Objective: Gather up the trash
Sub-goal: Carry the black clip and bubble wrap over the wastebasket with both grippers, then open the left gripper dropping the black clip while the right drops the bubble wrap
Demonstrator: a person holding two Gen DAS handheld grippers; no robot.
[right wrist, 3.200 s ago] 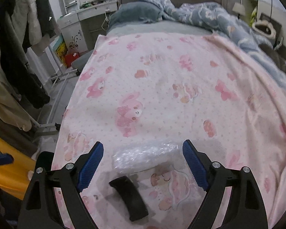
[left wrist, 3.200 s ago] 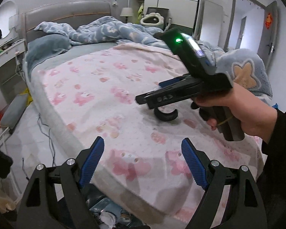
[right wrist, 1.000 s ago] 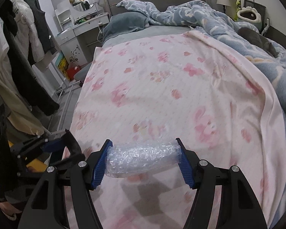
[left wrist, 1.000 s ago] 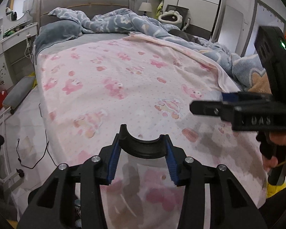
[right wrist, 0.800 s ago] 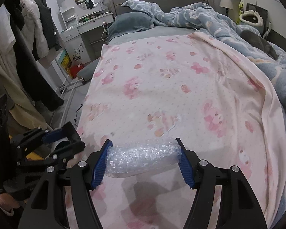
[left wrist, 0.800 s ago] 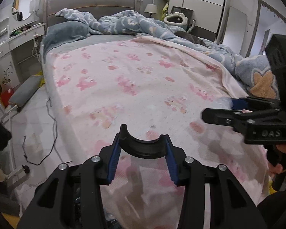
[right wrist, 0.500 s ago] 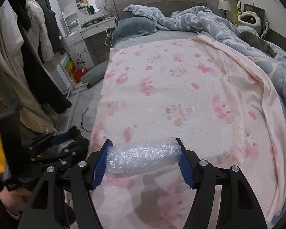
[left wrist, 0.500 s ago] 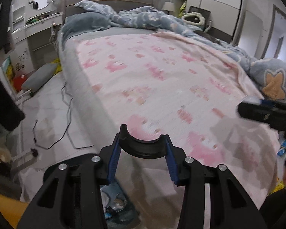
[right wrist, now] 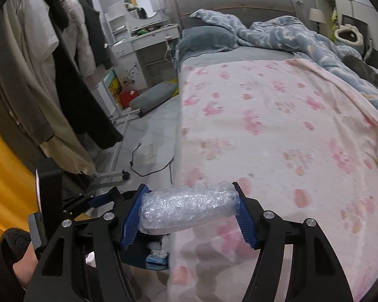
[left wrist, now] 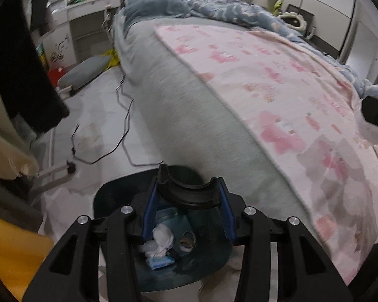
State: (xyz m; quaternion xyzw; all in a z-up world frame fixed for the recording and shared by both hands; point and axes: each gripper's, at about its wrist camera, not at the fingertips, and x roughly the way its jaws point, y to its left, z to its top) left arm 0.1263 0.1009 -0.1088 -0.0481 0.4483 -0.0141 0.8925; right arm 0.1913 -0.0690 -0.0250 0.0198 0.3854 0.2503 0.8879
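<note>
My left gripper (left wrist: 187,201) is shut on a black curved plastic piece (left wrist: 186,192) and holds it above a dark round trash bin (left wrist: 113,196) on the floor beside the bed. The bin holds white tissues (left wrist: 160,241) and a blue packet (left wrist: 161,261). My right gripper (right wrist: 189,214) is shut on a roll of clear bubble wrap (right wrist: 189,206), held over the bed's front left corner. The left gripper (right wrist: 98,201) shows at the lower left of the right wrist view, over the bin (right wrist: 138,256).
The bed with a pink printed blanket (right wrist: 277,130) fills the right. A black cable (left wrist: 105,148) lies on the floor. Hanging clothes (right wrist: 63,75) and a white dresser (right wrist: 143,50) stand to the left. A grey cushion (left wrist: 83,68) lies by the dresser.
Both grippers closed on their items, lifted them off the bed, and swung left. The left gripper now hangs over the trash bin; the right has followed toward the bed's edge.
</note>
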